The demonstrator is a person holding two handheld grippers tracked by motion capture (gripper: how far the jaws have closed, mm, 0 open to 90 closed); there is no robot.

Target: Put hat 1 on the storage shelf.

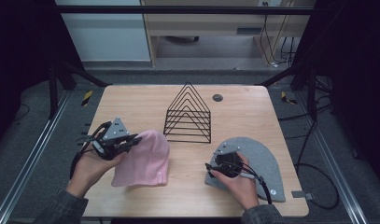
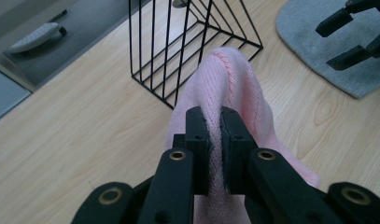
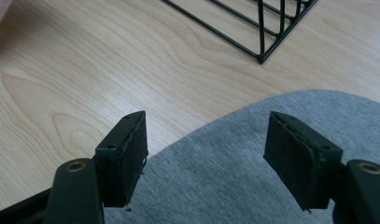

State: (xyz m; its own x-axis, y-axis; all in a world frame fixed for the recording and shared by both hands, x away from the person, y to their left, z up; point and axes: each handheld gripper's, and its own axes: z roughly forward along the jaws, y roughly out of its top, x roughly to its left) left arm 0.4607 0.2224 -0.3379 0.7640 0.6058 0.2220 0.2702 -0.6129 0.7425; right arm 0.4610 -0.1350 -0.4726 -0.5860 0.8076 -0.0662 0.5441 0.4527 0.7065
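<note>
A pink knitted hat [image 1: 143, 161] lies on the wooden table at the left; its near edge is pinched up into a ridge [image 2: 234, 88]. My left gripper [image 1: 131, 141] is shut on that fold [image 2: 214, 140]. A grey knitted hat [image 1: 264, 161] lies flat at the right front [image 3: 253, 177]. My right gripper [image 1: 210, 169] hovers open over the grey hat's left edge [image 3: 206, 149], with nothing between its pads. A black wire rack [image 1: 188, 114] with a triangular outline stands between the two hats, toward the back [image 2: 187, 42].
A small dark round insert [image 1: 217, 97] sits in the table behind the rack. Bare wood [image 1: 131, 105] lies left of the rack. Black frame bars and cables run along both table sides. The table's front edge is close under the person's forearms.
</note>
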